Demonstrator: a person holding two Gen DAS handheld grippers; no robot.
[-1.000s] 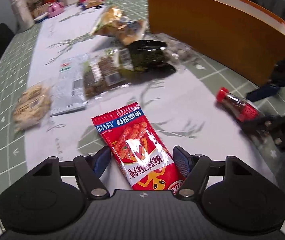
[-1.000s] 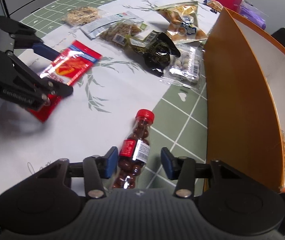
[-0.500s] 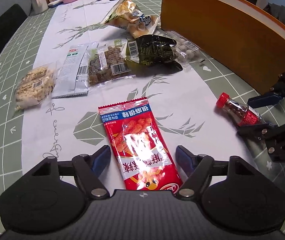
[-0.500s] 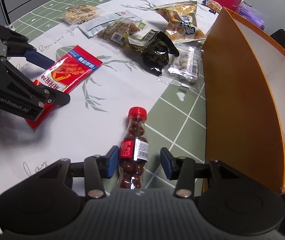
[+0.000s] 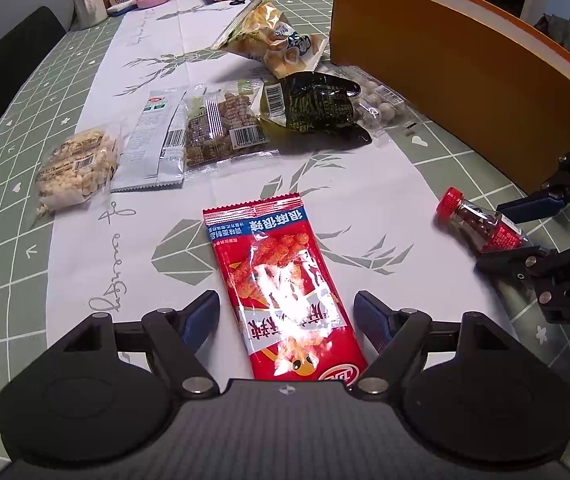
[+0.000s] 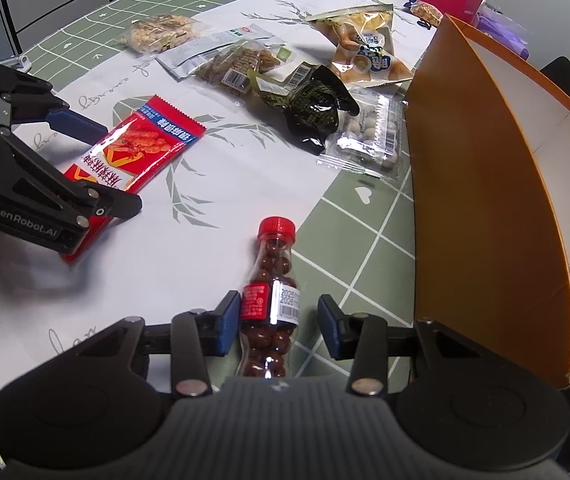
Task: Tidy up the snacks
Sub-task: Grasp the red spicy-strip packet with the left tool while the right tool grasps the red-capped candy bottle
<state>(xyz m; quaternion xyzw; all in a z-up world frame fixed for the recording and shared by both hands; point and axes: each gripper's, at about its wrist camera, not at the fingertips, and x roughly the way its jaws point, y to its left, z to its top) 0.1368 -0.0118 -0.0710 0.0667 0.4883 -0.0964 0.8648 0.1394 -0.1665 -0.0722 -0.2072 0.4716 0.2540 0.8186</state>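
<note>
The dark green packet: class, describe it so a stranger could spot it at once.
Start at the tall orange box. Just off its long wall lies a clear bag of pale balls, and the dark green packet partly overlaps it. It alone is dark and opaque; its neighbours are see-through.

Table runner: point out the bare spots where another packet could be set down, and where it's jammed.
Free: the white runner between the red snack packet and the small candy bottle, and the far stretch up the runner. Also the green cloth between the bottle and the orange box. Crowded: the packets from the peanut bag to the black packet.
</note>
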